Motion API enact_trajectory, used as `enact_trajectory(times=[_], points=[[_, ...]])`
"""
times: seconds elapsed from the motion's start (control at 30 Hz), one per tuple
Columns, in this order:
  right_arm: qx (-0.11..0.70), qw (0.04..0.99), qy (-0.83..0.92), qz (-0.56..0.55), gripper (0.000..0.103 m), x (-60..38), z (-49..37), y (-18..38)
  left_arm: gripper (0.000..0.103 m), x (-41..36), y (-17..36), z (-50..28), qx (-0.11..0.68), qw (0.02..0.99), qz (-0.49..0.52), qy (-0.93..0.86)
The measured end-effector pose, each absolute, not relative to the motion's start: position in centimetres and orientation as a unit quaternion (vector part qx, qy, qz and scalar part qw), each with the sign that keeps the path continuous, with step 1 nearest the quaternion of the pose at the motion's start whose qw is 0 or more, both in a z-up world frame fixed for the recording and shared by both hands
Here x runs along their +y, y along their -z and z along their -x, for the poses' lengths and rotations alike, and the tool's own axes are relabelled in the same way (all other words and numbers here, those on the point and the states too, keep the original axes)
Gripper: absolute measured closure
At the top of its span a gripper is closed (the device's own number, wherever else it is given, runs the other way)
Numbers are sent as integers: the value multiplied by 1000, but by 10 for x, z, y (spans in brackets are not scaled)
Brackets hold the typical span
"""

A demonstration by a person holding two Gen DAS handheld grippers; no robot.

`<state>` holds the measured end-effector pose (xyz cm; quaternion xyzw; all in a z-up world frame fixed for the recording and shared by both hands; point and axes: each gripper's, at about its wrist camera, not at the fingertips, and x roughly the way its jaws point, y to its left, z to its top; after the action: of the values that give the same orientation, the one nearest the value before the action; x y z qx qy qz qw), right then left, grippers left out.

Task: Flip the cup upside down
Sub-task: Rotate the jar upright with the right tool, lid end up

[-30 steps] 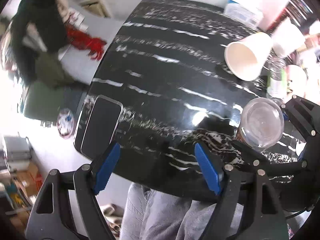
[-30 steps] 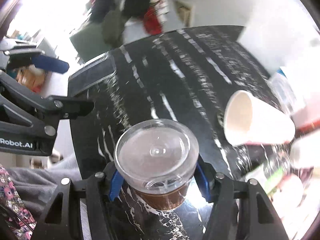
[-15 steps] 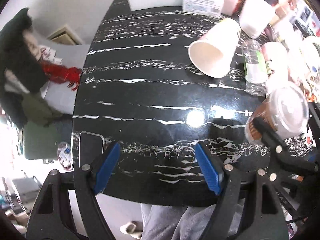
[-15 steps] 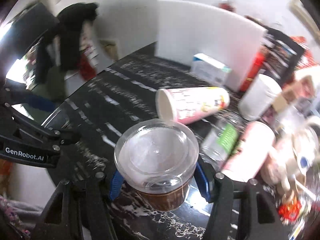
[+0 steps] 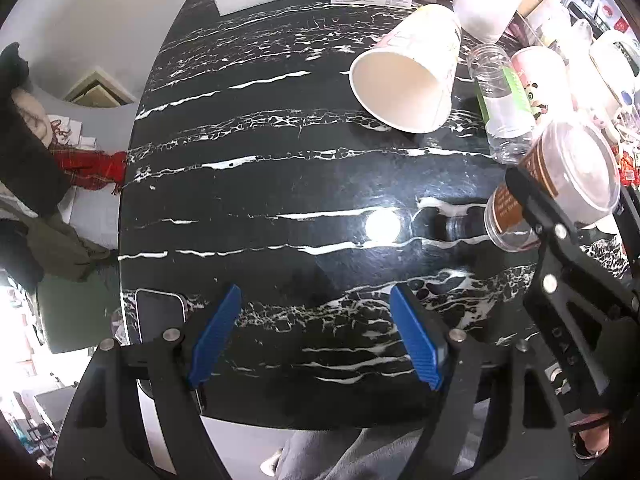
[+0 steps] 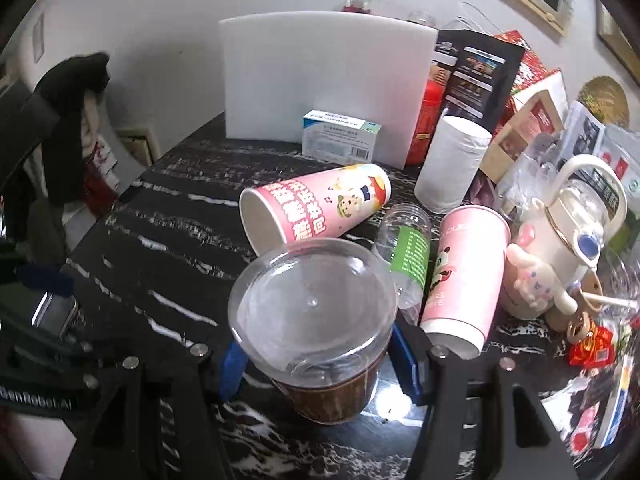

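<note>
My right gripper point(image 6: 318, 354) is shut on a clear plastic cup with a brown sleeve and a clear lid point(image 6: 316, 320). It holds the cup tilted just above the black marble table point(image 6: 160, 280). The same cup point(image 5: 560, 184) shows at the right of the left wrist view, gripped by the right gripper's black fingers point(image 5: 540, 216). My left gripper point(image 5: 316, 336) is open and empty over the table's near edge.
A pink paper cup point(image 6: 316, 204) lies on its side behind the held cup, its white mouth point(image 5: 400, 84) facing me. A clear bottle point(image 6: 408, 248), another pink cup point(image 6: 464, 276), a white kettle point(image 6: 576, 216), a box point(image 6: 340, 136) and clutter crowd the right. A phone point(image 5: 160, 316) lies at the left near edge.
The right gripper has turned with the cup, its view swinging from the table's left side to the cluttered right. The left gripper's view has shifted to face the table squarely.
</note>
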<state>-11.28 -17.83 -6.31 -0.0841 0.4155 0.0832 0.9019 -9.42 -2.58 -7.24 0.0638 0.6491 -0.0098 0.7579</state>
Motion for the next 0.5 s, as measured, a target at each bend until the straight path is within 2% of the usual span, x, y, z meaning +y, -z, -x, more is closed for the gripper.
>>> enact_trajectory(times=[0.5], points=[[400,913,-59,51,41,-183,113,82,27,-28,82,85,653,754,-77,14]])
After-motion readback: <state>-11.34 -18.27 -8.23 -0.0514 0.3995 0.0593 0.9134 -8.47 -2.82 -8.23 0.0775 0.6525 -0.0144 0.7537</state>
